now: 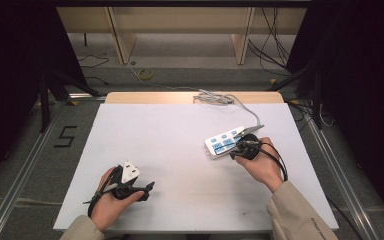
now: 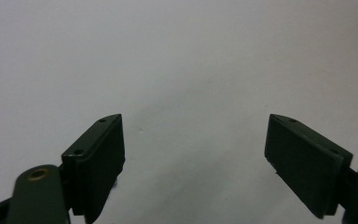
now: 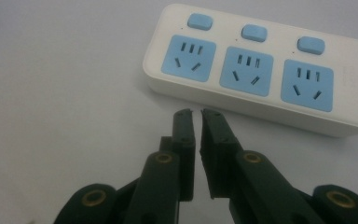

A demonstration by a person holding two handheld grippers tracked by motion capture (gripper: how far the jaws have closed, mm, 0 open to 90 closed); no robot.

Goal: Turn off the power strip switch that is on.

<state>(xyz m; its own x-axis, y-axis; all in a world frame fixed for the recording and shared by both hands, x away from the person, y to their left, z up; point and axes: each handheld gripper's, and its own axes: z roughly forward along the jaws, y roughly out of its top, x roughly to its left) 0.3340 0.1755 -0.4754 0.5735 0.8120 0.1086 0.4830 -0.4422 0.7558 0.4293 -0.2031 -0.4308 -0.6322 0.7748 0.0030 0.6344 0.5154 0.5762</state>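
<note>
Fingers on the left come first: the left fingers [image 2: 98,158] stand wide apart and released, nothing between them, over bare white table [image 1: 180,130] near its front edge. The left hand [image 1: 111,202] that carries them lies well apart from the work, with open table between it and anything else

Further right, toward the table's right half, lies the power strip [image 3: 277,100], a white bar with three blue sockets in a row and three blue switches along its far side. In the high view its long axis runs from lower left to upper right; in the right gripper view it lies across the picture, dipping a little to the right. Its grey cable [image 1: 250,112] leaves the far end and runs to a loose tangle at the back edge of the table

The right fingers [image 3: 184,140] are the nearer pair by far. They point straight at the strip's near long side, their tips just short of it, about level with the gap between the first and second sockets. They stand almost together, a thin slit between them, clasping nothing. The right hand [image 1: 262,167] sits just behind, toward the front right

So the strip lies directly ahead of the right fingers, broadside on; judged from this, any grasp across its width would need them much wider. Nothing stands between tips and strip, and the cable is clear on the far side
</note>
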